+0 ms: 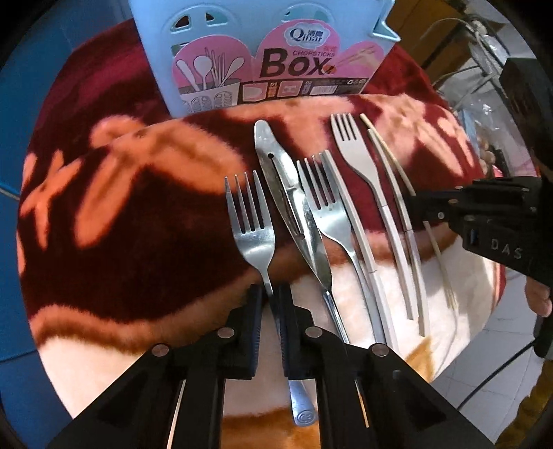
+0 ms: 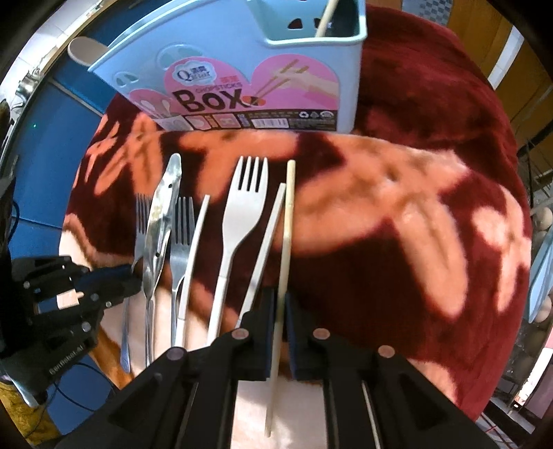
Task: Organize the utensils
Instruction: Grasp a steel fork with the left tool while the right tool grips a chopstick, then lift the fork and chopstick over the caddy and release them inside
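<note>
A row of utensils lies on a red and pink flowered blanket (image 1: 138,214). My left gripper (image 1: 269,293) is shut on the handle of the leftmost steel fork (image 1: 250,221). To its right lie steel tongs (image 1: 287,193), a second steel fork (image 1: 325,207), a white plastic fork (image 1: 356,155) and white chopsticks (image 1: 397,214). My right gripper (image 2: 280,300) is shut on a pale wooden chopstick (image 2: 287,224) at the right end of the row. The blue chopsticks box (image 2: 242,76) stands behind the row, with one chopstick (image 2: 326,17) in its right compartment.
The right gripper shows at the right edge of the left wrist view (image 1: 484,214). The left gripper shows at the left edge of the right wrist view (image 2: 86,283). A blue floor or wall (image 1: 13,103) lies beyond the blanket.
</note>
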`<state>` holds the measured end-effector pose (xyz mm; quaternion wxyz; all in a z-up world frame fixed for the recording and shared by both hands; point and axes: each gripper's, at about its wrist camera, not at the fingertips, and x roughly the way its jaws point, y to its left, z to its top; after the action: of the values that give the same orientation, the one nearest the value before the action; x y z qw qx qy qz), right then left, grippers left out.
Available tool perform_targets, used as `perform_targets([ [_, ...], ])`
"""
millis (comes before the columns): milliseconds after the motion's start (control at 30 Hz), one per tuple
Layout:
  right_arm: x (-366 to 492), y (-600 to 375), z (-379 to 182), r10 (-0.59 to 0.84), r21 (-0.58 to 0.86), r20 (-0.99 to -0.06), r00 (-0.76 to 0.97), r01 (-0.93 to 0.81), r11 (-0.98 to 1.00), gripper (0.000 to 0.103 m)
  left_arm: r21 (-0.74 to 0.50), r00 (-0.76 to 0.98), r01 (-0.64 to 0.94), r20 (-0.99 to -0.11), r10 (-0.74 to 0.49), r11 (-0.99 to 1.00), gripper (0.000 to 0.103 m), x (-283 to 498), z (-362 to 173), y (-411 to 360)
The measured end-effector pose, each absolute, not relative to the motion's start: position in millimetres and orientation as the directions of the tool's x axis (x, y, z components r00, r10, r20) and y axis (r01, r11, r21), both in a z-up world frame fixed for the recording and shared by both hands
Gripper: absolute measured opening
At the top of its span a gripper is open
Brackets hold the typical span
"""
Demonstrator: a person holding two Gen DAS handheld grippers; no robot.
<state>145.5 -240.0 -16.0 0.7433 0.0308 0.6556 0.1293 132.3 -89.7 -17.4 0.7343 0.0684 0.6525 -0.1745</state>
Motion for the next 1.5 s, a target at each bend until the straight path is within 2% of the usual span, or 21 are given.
perform_targets([
  [100,142.9,-242.4,-15.6,0.239,0.218,-0.963,0.125,-0.16,0.963,0.008,-0.11,0.088,0.347,-0.985,-0.149,0.932,0.01,133.3,-18.8,-98.9],
  [267,126.3,-246.8,-13.2,0.256,0.226,-0.943,0.214,-0.157,0.961,0.007,-0.189,0.138,0.306,-0.961,-0.24,0.933,0.006,126.9,-17.6,-84.6],
  [433,105.1,-270.6,-8.3,0.37,0.358,-0.878,0.303,-0.096,0.929,0.006,-0.301,0.233,0.273,-0.901,-0.367,0.914,0.003,113.4,-16.0,-55.5],
  [700,64.0,-292.7,19.8,0.419,0.413,-0.736,0.531,-0.139,0.9,0.006,-0.339,0.46,0.315,-0.762,-0.455,0.886,0.003,81.1,4.0,-21.8],
  [1033,60.4,-281.0,49.0,0.38,0.345,-0.552,0.742,-0.212,0.914,0.006,-0.311,0.677,0.353,-0.566,-0.471,0.882,0.003,90.3,58.9,-20.4],
  [1500,109.5,-281.6,94.3,0.357,0.307,-0.377,0.855,-0.249,0.919,0.006,-0.216,0.846,0.352,-0.343,-0.408,0.911,0.003,154.9,132.1,-48.8],
])
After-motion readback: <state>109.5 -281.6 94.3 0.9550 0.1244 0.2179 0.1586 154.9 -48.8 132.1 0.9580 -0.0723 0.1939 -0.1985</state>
